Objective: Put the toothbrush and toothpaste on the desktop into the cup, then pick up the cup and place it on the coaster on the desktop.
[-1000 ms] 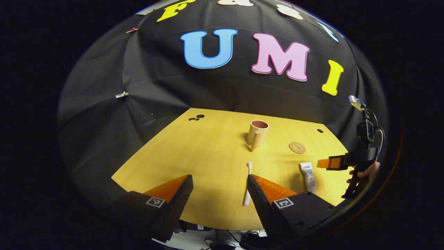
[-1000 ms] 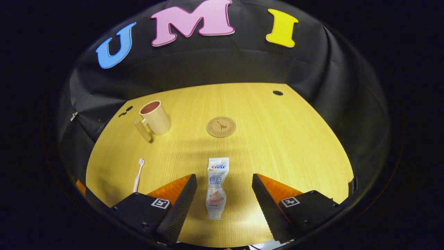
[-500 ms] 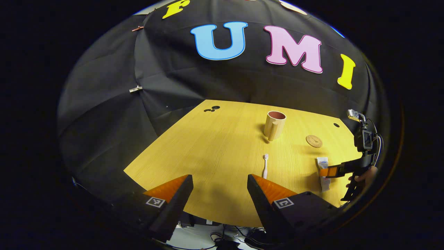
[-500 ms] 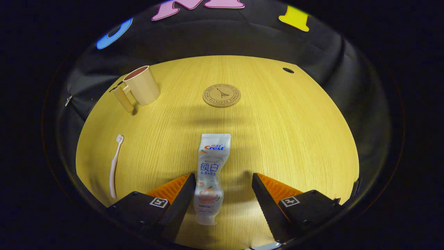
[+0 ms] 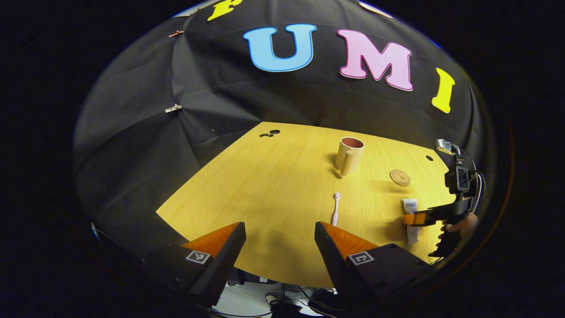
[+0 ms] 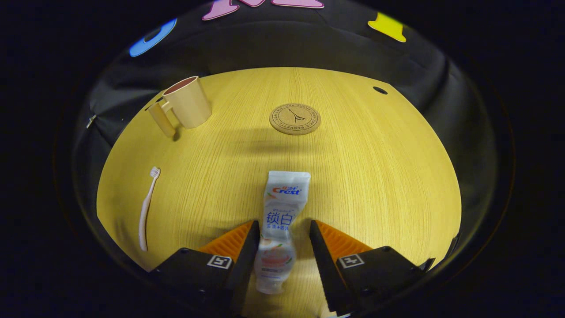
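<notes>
Here the toothpaste (image 6: 280, 225) is a white tube with blue and red print and a peach picture, lying flat on the wooden desktop (image 6: 375, 176). Its long axis runs straight out between the right gripper (image 6: 280, 234) jaws, cap end nearest the camera, crimped end pointing away toward the coaster (image 6: 295, 119). The jaws sit apart, flanking the tube; whether they touch it, I cannot tell. The left gripper (image 5: 280, 236) hangs with jaws wide apart.

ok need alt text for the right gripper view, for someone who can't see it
The right gripper straddles a toothpaste tube lying flat on a wooden desk, its jaws narrowed around the tube's lower half. Beyond sit a round coaster, a beige cup far left, and a toothbrush near the left edge.
</notes>
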Demonstrator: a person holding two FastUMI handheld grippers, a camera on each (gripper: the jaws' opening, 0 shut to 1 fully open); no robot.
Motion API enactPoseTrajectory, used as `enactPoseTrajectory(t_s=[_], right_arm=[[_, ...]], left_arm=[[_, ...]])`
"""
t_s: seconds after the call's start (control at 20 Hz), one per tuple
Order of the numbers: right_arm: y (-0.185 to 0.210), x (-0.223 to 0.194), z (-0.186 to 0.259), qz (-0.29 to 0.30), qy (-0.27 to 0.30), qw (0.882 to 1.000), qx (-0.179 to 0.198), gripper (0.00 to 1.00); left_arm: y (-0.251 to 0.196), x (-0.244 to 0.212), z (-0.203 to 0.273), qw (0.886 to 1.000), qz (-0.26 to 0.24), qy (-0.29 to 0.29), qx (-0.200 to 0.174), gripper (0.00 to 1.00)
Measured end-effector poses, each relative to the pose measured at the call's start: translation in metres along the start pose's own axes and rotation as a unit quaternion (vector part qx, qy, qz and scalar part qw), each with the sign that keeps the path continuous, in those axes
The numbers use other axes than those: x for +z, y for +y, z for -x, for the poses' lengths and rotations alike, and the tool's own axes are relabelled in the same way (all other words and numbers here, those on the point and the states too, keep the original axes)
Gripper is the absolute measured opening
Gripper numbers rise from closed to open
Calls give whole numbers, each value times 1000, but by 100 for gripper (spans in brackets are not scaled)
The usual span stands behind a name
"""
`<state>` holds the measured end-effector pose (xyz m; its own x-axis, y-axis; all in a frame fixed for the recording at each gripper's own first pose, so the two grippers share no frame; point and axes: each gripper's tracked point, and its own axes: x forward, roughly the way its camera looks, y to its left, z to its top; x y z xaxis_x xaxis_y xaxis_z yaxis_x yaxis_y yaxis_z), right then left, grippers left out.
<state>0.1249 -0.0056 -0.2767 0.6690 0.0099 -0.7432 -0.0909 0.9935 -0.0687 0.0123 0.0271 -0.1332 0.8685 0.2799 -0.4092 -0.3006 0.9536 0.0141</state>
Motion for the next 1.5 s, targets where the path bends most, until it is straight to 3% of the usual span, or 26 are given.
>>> enactPoseTrajectory(t_s=[0.05,0.1,0.15,0.2,0.4,0.65,1.05,1.5], right_arm=[[-1,-1,0,2,3,1000,1,68],[-3,-1,-1,0,7,1000,2,53],[-2,-2,0,5,10,1000,4,53],[-1,-2,0,16,16,1000,9,46],[-1,-1,-1,23,22,999,21,45],[-2,0,0,23,33,998,49,31],[-42,8,34,36,-4,998,54,31],[-68,4,58,0,-15,998,56,31]], left_arm=[[-2,0,-1,1000,-4,0,-2,98],[-5,0,-2,1000,-9,2,-5,98],[-9,-2,-3,1000,-16,4,-9,98],[-11,-1,-3,1000,-21,4,-9,98],[-18,3,-6,999,-34,0,-20,96],[-32,-3,-24,999,-41,7,-35,96],[-79,-30,-89,990,-51,76,-107,95],[-105,-61,-132,972,-122,163,-113,96]])
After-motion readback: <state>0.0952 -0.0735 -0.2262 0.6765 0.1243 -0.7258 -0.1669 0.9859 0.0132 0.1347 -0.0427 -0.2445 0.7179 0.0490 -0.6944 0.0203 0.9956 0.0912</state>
